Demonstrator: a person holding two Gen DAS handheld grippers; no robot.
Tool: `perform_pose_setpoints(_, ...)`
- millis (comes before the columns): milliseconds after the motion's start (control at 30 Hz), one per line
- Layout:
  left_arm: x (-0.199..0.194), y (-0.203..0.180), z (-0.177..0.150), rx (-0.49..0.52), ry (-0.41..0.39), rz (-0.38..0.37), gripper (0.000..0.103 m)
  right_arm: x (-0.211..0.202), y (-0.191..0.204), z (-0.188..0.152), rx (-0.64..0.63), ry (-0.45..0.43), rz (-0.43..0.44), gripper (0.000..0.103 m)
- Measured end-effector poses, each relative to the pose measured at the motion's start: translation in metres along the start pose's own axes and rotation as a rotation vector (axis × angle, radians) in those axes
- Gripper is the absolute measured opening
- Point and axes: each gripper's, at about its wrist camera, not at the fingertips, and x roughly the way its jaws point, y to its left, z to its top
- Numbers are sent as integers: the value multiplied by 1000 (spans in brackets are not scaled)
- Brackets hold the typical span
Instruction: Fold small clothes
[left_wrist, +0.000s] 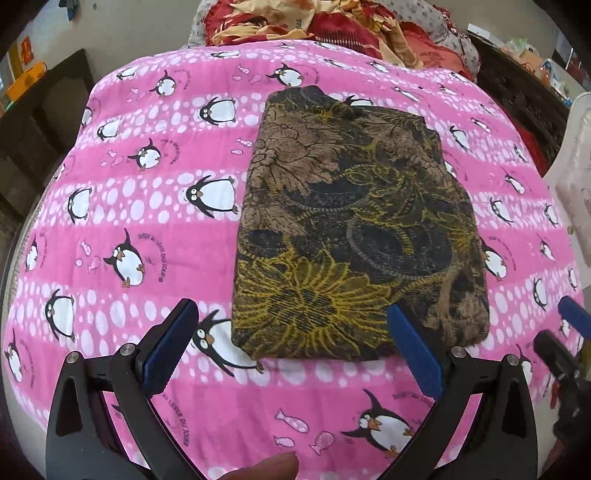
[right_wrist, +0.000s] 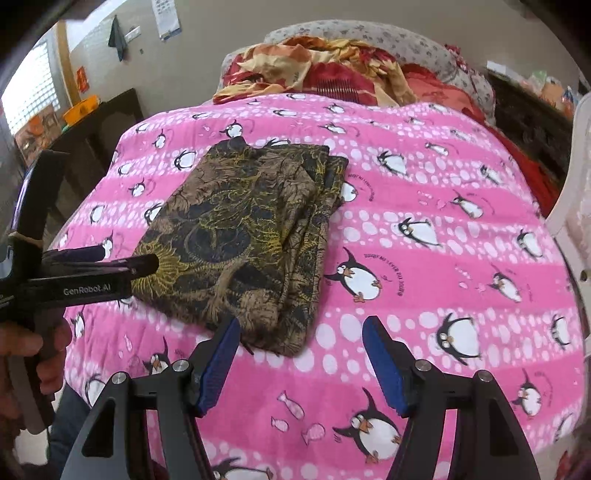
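A folded brown, black and yellow flower-print garment (left_wrist: 354, 229) lies flat on the pink penguin sheet (left_wrist: 129, 221). It also shows in the right wrist view (right_wrist: 243, 240), left of centre. My left gripper (left_wrist: 291, 317) is open and empty, its blue pads spread on either side of the garment's near left corner, just above the cloth. My right gripper (right_wrist: 299, 328) is open and empty at the garment's near right corner. The left gripper also shows from the side in the right wrist view (right_wrist: 144, 264), at the garment's left edge.
The pink sheet (right_wrist: 443, 258) covers a bed. A heap of red and gold fabric (right_wrist: 332, 70) lies at the far end. Dark furniture (right_wrist: 96, 129) stands at left, a dark cluttered shelf (left_wrist: 524, 85) and a white chair (right_wrist: 576, 221) at right.
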Motion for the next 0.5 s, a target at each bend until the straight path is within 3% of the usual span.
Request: perform_pose_setpoints(500,-5,-3,5,-11,4,-23,102,-21,-10,9,62,-47,7,66)
